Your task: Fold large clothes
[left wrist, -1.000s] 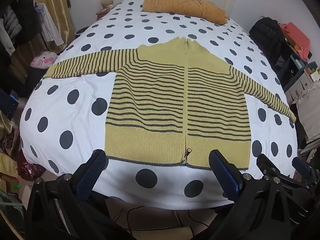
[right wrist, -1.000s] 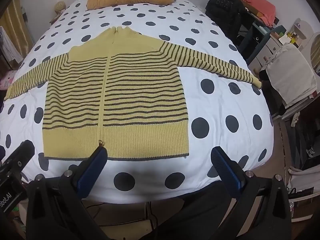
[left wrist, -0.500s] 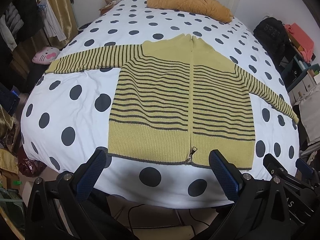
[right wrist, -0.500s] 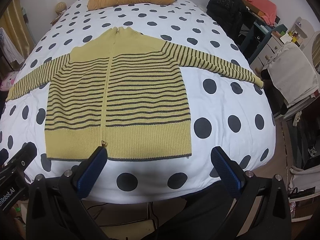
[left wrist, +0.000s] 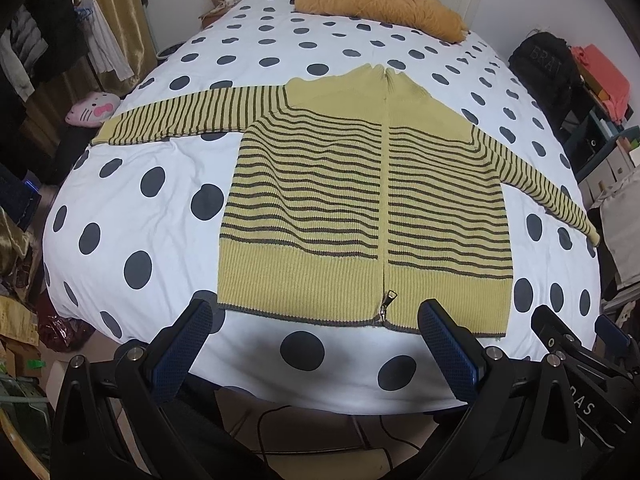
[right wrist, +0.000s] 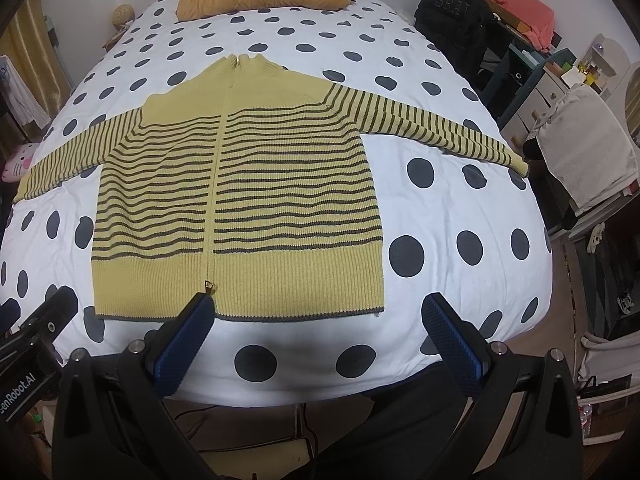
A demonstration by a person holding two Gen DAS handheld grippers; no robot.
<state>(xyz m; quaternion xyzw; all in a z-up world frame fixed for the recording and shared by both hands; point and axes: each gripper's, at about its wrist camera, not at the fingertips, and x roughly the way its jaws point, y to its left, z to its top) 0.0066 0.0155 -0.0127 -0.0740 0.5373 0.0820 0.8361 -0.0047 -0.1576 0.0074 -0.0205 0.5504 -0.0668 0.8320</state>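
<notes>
Since a second ago, both grippers have been carried slightly toward the bed, so the striped cardigan (left wrist: 360,216) is seen larger and nearer in each wrist view, while the garment itself is left as it lay. At nine o'clock of the left wrist view a pink cat plush (left wrist: 93,109) is seen beside the polka-dot bed cover (left wrist: 132,208), with the cardigan's left-hand sleeve stretched toward it. The cardigan is spread flat at the centre of the bed, zipped, hem at six o'clock and collar at twelve o'clock, below an orange pillow (left wrist: 380,6). The left gripper (left wrist: 316,324) is held wide apart just short of the hem, nothing gripped, its blue pads (left wrist: 182,350) clear of the knit. The right gripper (right wrist: 316,318) is likewise spread wide and empty at six o'clock, near the hem. At two o'clock a black backpack (right wrist: 454,12) is seen beside the bed.
</notes>
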